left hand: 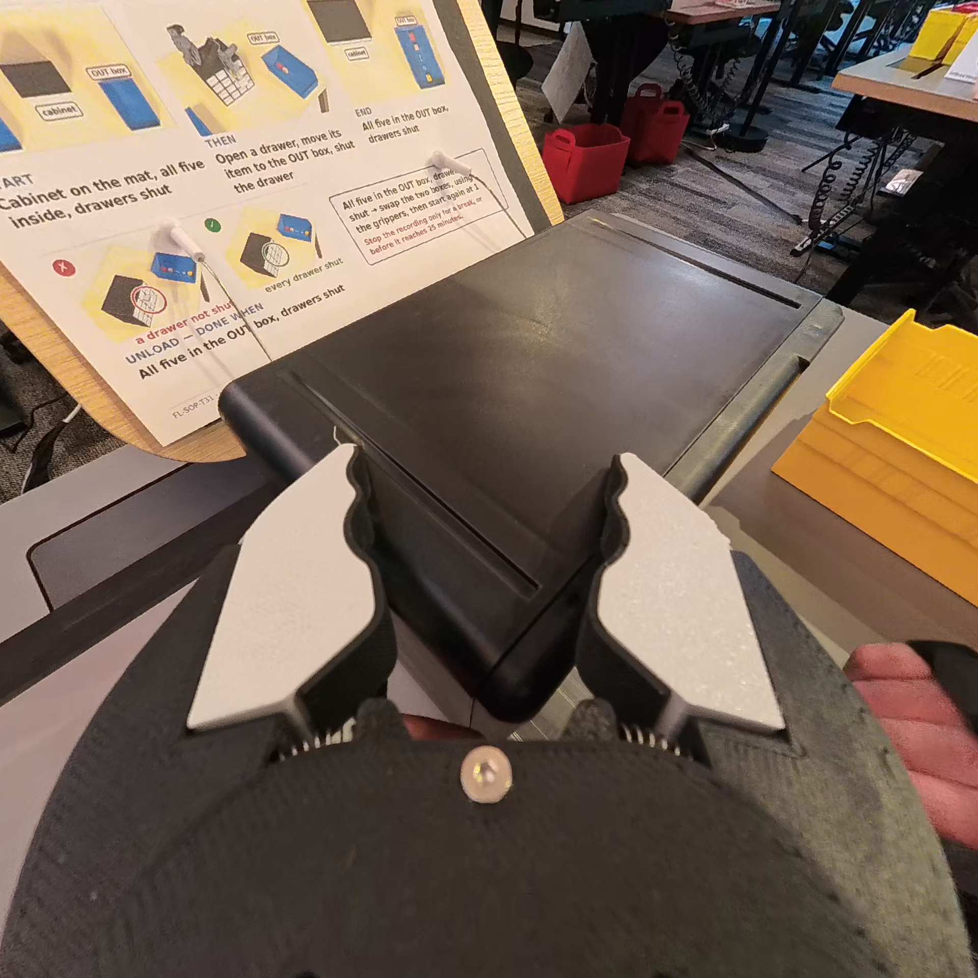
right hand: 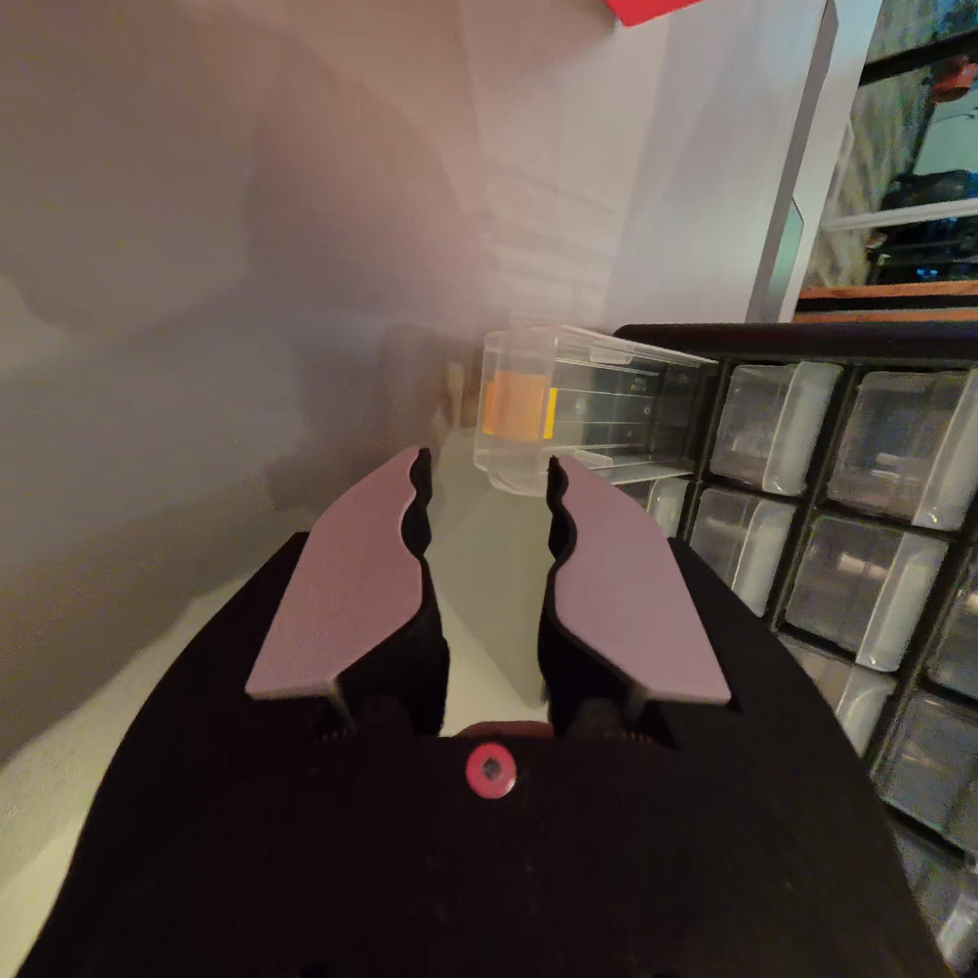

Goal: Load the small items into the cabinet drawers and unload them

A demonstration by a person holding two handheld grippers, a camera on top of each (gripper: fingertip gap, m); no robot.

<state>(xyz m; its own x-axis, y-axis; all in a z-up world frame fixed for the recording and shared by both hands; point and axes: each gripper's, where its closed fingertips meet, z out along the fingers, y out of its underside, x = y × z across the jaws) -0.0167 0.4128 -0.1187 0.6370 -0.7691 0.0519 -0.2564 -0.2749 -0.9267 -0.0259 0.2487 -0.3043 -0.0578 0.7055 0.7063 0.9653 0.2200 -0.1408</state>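
In the left wrist view my left gripper (left hand: 484,463) is open wide over the top of the black cabinet (left hand: 555,360). Its fingers straddle the cabinet's near top corner; I cannot tell whether they touch it. In the right wrist view the cabinet's front (right hand: 847,503) shows a grid of clear drawers. The top left drawer (right hand: 592,407) is pulled out, with an orange and yellow small item (right hand: 516,405) at its front end. My right gripper (right hand: 489,465) is open and empty, its tips just below and in front of that drawer's front.
A stack of yellow bins (left hand: 899,450) stands right of the cabinet. A printed instruction sheet on a wooden board (left hand: 211,211) leans behind it on the left. Red baskets (left hand: 585,159) sit on the floor beyond. A hand (left hand: 926,741) shows at the right edge.
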